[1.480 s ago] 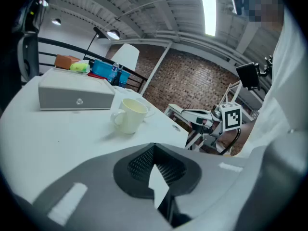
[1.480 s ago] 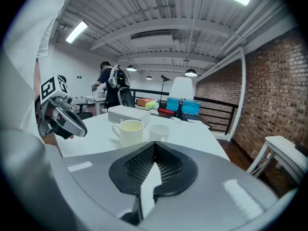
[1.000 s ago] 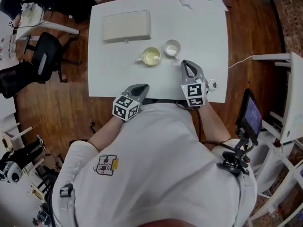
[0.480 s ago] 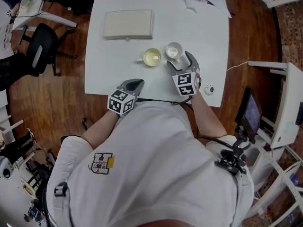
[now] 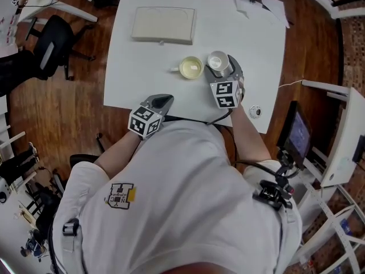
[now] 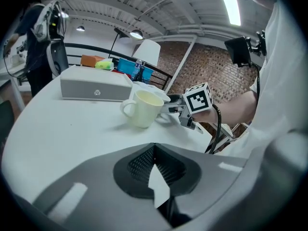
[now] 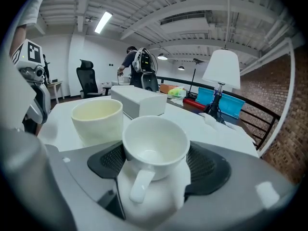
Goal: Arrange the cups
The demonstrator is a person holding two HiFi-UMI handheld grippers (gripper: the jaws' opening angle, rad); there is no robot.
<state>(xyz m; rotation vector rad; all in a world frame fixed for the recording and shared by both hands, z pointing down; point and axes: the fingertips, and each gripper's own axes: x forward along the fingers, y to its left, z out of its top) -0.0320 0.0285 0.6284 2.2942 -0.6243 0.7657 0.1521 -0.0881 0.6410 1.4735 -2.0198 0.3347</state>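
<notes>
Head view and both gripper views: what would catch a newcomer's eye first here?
The white cup sits between the wide jaws of the right gripper, jaws that have just been opening, toward the right of the table. Just left of it stands a pale yellow cup; the left gripper is shut and empty at the table's near edge.

White table (image 5: 142,67), wooden floor (image 5: 68,119), black chair (image 5: 50,49), brick wall (image 6: 207,66)

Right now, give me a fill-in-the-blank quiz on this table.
The right claw has the white cup ___ its jaws. The yellow mug's handle points ___ in the head view. The left claw holds ___.
Missing: between; left; nothing.
The right claw's jaws have just opened.
</notes>
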